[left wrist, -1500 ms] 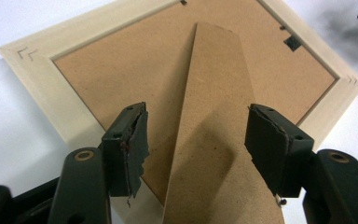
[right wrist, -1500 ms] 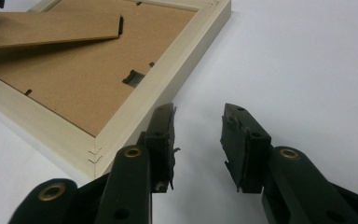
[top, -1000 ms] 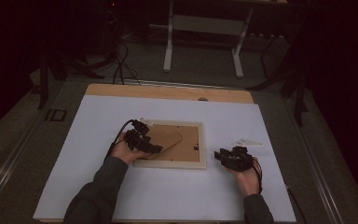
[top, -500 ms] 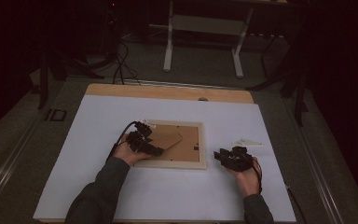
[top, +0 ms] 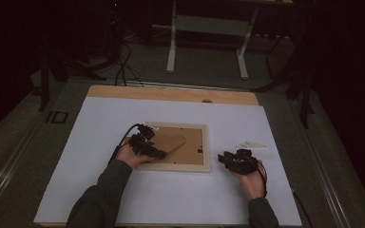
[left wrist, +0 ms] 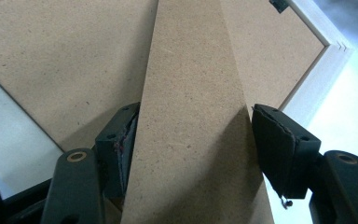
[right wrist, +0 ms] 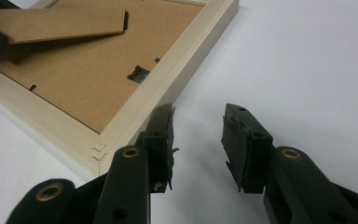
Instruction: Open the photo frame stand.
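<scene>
Beside frame (top: 173,148): small white piece (top: 252,144), well apart.

We are finding no readable text, label, brand, number or sign anywhere: nothing is showing on the picture frame (top: 176,164), nor on the worktop (top: 123,123).

The room is dim, nearly black at the edges. A white-topped bench (top: 123,118) with a wooden far edge stands on grey floor (top: 204,66); beyond it stand a white table frame (top: 206,28) and loose dark cables (top: 123,57).
</scene>
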Demonstrator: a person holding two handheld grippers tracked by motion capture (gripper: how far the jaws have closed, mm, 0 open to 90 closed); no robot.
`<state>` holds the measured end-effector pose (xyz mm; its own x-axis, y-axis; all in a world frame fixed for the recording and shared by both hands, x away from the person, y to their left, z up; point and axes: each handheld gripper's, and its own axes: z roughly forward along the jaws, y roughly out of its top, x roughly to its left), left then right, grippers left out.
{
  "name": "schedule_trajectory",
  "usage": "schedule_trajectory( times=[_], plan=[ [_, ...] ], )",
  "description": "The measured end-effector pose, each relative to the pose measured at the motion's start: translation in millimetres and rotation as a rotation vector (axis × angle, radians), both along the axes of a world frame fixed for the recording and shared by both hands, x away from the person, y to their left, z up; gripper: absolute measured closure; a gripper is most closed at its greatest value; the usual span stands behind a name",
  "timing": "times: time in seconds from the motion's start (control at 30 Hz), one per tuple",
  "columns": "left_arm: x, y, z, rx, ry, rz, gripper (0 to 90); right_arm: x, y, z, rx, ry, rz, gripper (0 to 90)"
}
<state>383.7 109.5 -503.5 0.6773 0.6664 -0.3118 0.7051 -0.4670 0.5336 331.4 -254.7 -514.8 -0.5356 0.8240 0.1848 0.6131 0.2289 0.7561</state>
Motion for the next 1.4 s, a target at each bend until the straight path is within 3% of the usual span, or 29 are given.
schedule_trajectory(
  times=[0.37,0.83,1.4],
  plan=[
    [1.6,-2.5,-1.2,0.003,-0.004,-0.004,35.6,0.2,0.3,-0.5,0.002,0.003,0.0,62.6],
    [-1.3,-6.3,-0.4,0.047,-0.038,-0.03,36.9,0.7,0.9,-1.4,-0.001,0.005,0.004,62.5],
    [-7.7,-10.1,1.7,0.092,-0.125,-0.062,37.8,3.2,4.3,0.9,-0.019,-0.001,0.012,62.5]
  ],
)
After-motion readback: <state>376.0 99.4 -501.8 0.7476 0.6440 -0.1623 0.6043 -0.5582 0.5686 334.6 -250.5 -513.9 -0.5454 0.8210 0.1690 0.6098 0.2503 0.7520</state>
